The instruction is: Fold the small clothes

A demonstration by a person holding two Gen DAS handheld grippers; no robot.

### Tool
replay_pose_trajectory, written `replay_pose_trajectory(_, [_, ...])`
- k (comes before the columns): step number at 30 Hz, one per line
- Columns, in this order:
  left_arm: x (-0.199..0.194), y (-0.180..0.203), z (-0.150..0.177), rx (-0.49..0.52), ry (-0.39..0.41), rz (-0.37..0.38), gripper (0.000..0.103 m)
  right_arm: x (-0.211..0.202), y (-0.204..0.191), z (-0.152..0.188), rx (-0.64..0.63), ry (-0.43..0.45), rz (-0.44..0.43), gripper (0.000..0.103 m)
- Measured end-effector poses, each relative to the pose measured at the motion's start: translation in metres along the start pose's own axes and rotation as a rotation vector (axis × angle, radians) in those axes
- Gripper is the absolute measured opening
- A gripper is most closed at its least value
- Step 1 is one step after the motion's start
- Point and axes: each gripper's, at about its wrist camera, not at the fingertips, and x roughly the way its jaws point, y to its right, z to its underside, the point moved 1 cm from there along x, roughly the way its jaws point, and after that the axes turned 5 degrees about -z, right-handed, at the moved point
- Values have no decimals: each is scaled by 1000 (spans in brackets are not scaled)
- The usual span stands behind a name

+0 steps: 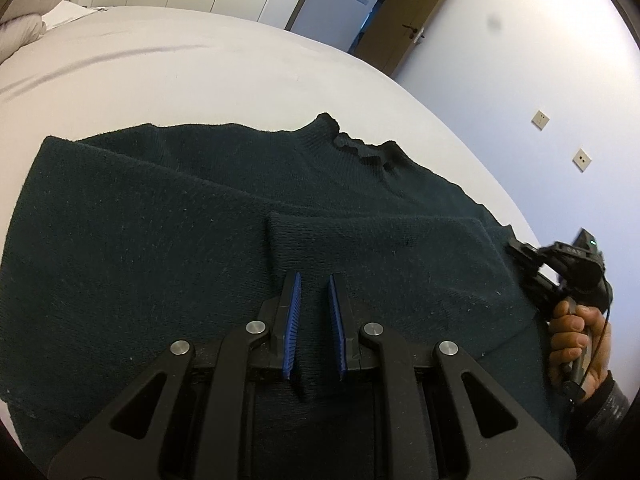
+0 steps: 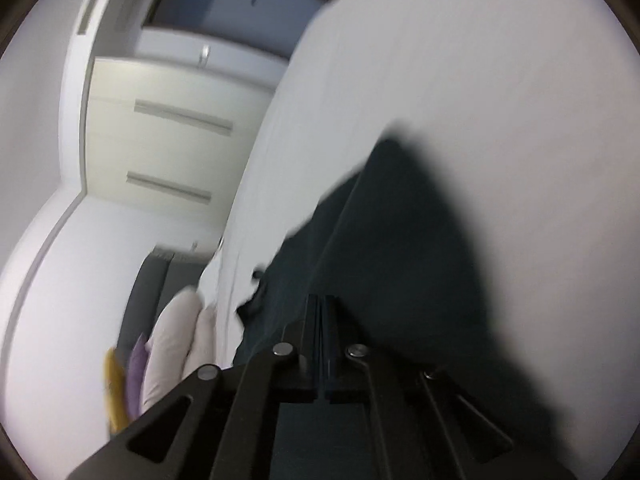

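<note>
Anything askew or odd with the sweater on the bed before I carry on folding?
Nothing damaged or spilled. The dark sweater lies flat on the white bed with a sleeve already folded across its body. Only its collar looks bunched and wavy.

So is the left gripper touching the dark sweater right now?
Touching. In the left wrist view the left gripper has a ridge of the dark sweater pinched up between its blue pads, fabric filling the narrow gap.

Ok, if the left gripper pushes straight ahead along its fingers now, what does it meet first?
Most likely the folded-over sleeve of the dark sweater, lying just beyond the left gripper tips. The gripper angles down at the fabric, so it may already be touching; depth is unclear.
</note>
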Motion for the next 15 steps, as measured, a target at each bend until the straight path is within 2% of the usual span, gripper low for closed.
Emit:
replay_pose_trajectory(1, [-1,-1,0,-4,-2,2,15,-12,4,-5,-7,31,27,1])
replay_pose_trajectory(2, [-4,-3,0,-12,-4,7,15,-25,7,-7,6,60,66,25])
replay_pose_trajectory(3, [-8,-4,-1,-24,-10,7,15,-39,7,-7,23,85,109,36])
replay_pose_trajectory(4, [-13,-4,-1,-24,-14,-5,15,-53,2,-5,18,109,110,46])
replay_pose_trajectory(5, [-26,-1,1,-4,-9,-63,15,-71,-9,1,-16,137,136,54])
replay_pose_trajectory(6, [-34,2,4,14,-2,-102,16,-96,-22,7,-88,175,166,56])
replay_pose_trajectory(8, [-62,8,17,43,27,-113,16,-134,-57,30,-240,240,196,70])
replay_pose_trajectory(9, [-79,11,24,58,48,-116,21,-152,-76,45,-315,278,218,74])
replay_pose_trajectory(11, [-118,18,41,92,106,-133,38,-183,-111,77,-444,346,236,90])
replay_pose_trajectory(12, [-138,20,50,97,137,-136,62,-202,-129,95,-518,384,233,94])
replay_pose_trajectory(13, [-158,21,58,95,176,-145,82,-217,-142,110,-575,418,229,103])
replay_pose_trajectory(15, [-204,21,77,79,262,-170,91,-252,-170,144,-693,508,216,103])
